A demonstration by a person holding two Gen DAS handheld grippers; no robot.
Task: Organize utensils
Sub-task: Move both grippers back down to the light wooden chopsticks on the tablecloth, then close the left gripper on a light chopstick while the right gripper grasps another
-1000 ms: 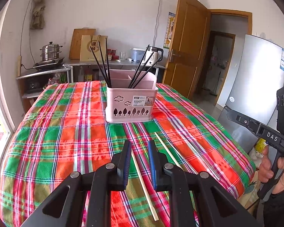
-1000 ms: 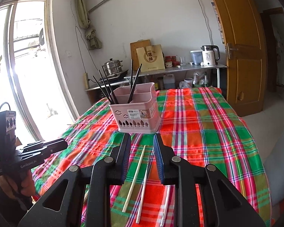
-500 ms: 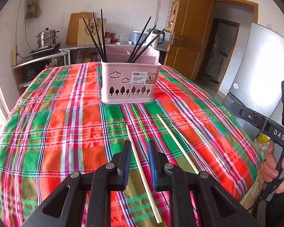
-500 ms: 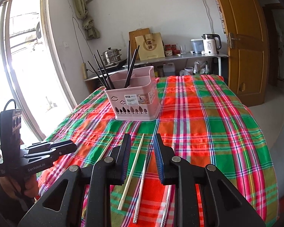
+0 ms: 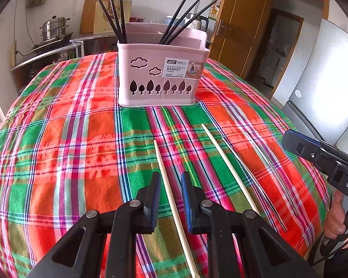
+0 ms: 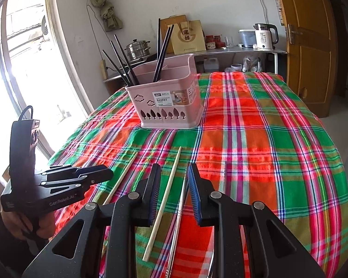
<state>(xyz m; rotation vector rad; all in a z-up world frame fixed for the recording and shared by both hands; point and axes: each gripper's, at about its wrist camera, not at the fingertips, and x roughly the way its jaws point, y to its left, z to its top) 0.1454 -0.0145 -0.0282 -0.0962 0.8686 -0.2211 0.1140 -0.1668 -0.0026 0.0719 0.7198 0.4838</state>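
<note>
Near ends of the bamboo chopstick (image 5: 171, 199) and steel chopsticks (image 6: 179, 210) cut off behind the tongs. Pink basket (image 5: 161, 74) mid-counter (image 5: 58, 139) holds black chopsticks (image 5: 114, 11) in two compartments (possibly six). Left tongs (image 5: 170, 183) spread, straddling the bamboo stick; right tongs (image 6: 174, 178) spread over another, contact unclear.

Each black tool (image 5: 170, 186) has blue-padded fingers (image 6: 193, 191), silver screws, white lettering, and bare-skinned hands (image 5: 336, 220).

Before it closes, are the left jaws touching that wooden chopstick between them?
Apart. In the left wrist view the wooden chopstick lies between the open left gripper jaws, with tablecloth showing on both sides.
</note>
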